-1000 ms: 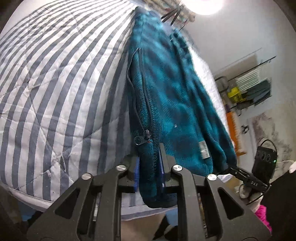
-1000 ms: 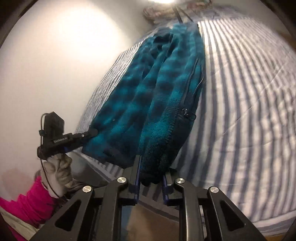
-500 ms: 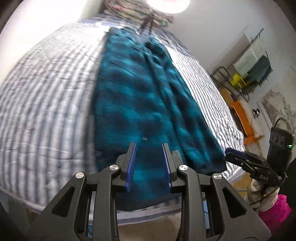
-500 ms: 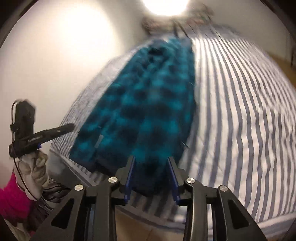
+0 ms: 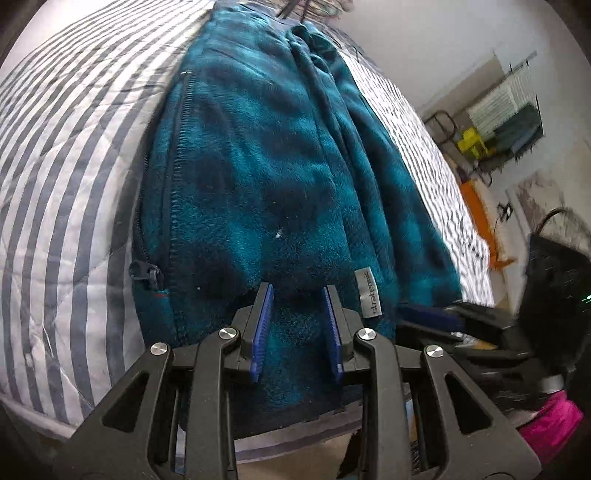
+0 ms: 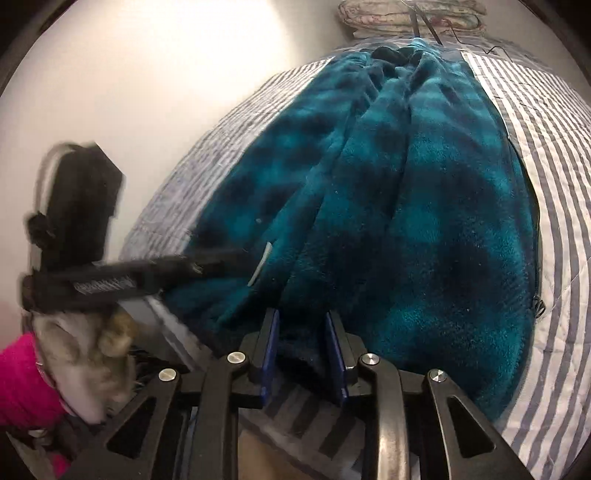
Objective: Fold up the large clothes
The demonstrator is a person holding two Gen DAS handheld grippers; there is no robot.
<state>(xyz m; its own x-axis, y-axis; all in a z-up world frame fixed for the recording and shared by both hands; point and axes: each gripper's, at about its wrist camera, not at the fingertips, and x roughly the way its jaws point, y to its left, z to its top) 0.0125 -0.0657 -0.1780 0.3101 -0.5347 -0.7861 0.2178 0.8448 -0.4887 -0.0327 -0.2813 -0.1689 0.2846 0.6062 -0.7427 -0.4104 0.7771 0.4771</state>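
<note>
A teal plaid fleece jacket (image 5: 258, 166) lies lengthwise on the striped bed (image 5: 66, 155), folded along its length, zipper edge at the left. Its hem hangs over the near bed edge. My left gripper (image 5: 297, 299) is open, its blue pads astride the hem next to a white label (image 5: 368, 291). In the right wrist view the jacket (image 6: 424, 206) fills the middle. My right gripper (image 6: 301, 321) is open, jaws apart just over the hem. The left gripper (image 6: 207, 262) shows there at the left, held by a gloved hand.
Folded bedding (image 6: 410, 16) sits at the bed's far end. A white wall (image 6: 147, 74) runs along one side of the bed. A rack with yellow items (image 5: 498, 125) and an orange object (image 5: 476, 210) stand beyond the other side.
Both grippers let go of the jacket's hem and opened. The jacket dropped flat onto the bed. Both grippers have since moved back in close to the hem.
</note>
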